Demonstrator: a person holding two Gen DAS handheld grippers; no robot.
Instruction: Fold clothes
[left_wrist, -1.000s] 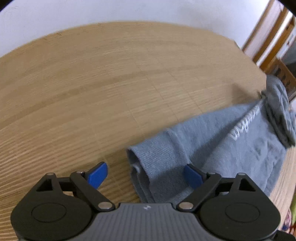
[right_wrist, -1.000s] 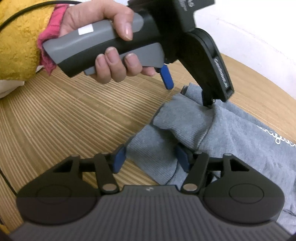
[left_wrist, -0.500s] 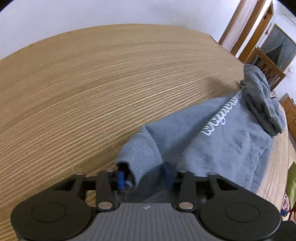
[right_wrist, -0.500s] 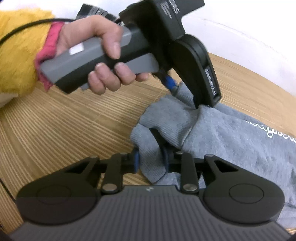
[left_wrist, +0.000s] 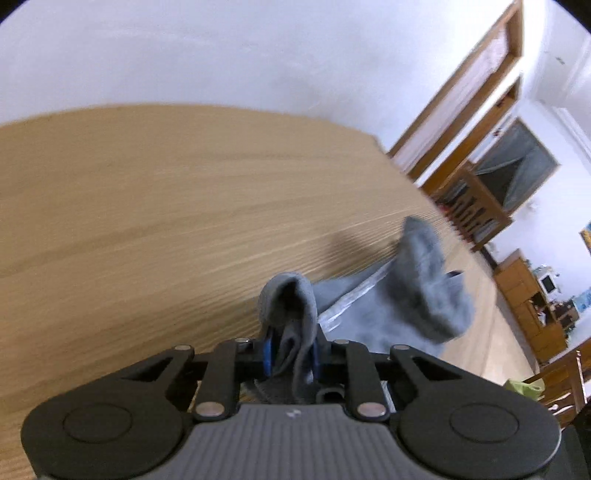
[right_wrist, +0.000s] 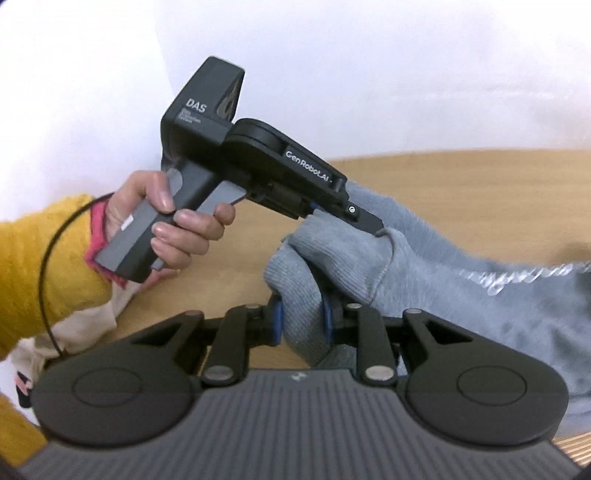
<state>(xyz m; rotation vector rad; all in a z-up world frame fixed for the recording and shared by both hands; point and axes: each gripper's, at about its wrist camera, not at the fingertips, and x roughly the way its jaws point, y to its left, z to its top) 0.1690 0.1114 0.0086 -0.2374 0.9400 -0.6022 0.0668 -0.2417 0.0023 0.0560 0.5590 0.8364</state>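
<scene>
A grey hoodie (left_wrist: 417, 295) with white script lettering hangs lifted above the wooden table (left_wrist: 147, 206). My left gripper (left_wrist: 290, 356) is shut on a ribbed edge of the hoodie, which bunches up between the blue pads. In the right wrist view my right gripper (right_wrist: 301, 325) is shut on another ribbed part of the grey hoodie (right_wrist: 461, 280). The left gripper (right_wrist: 347, 216) shows there too, held by a hand, clamped on the cloth just beyond mine.
A hand in a yellow sleeve (right_wrist: 44, 258) holds the left tool. Wooden door frames (left_wrist: 472, 99) and wooden furniture (left_wrist: 532, 306) stand past the table's right end. A white wall (left_wrist: 221, 55) lies behind the table.
Both grippers closed on the hoodie's ribbed edge and then lifted it up off the table. The views tilted upward and the hoodie now hangs stretched from the two grips.
</scene>
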